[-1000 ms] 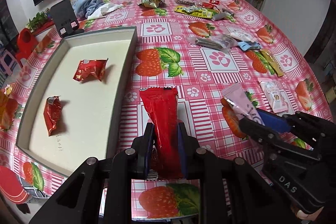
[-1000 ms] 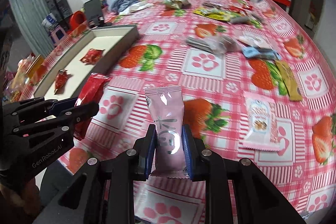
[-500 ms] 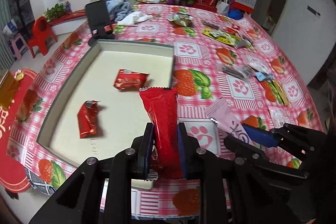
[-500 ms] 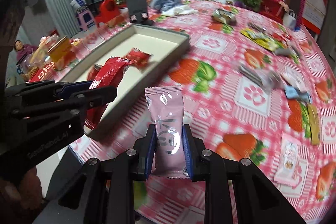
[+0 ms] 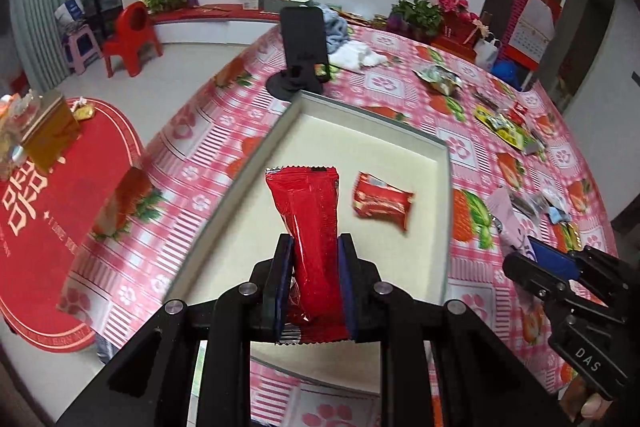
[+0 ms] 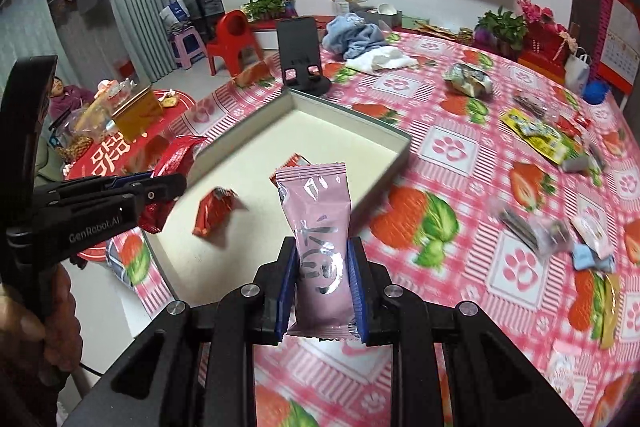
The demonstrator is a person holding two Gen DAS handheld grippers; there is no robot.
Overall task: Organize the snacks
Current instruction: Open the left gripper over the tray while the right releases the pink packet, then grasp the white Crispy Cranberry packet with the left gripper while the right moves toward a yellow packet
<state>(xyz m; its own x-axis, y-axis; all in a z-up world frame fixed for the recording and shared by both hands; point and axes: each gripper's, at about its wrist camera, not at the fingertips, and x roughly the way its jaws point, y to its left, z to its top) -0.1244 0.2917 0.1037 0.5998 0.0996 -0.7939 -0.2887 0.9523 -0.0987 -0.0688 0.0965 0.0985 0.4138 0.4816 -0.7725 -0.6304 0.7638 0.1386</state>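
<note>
My left gripper (image 5: 314, 281) is clamped on a long glossy red foil snack packet (image 5: 310, 247), right gripper (image 6: 322, 281) on a pink plastic snack sachet (image 6: 320, 247); I hold both above the shallow cream tray (image 5: 443, 195), loose snacks at three o'clock, so each can probably drop beside the small red wrapped snack (image 5: 382, 201).

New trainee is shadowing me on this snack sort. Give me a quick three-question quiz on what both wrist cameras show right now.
1. True or false: the left claw is shut on a red packet.
2. What colour is the packet in the right claw? A) green B) pink C) yellow
3. How many small red snacks already lie in the white tray?

Key:
1. True.
2. B: it grips the pink packet.
3. Two: one shows fully in the right wrist view, another peeks from behind the pink packet.
</note>
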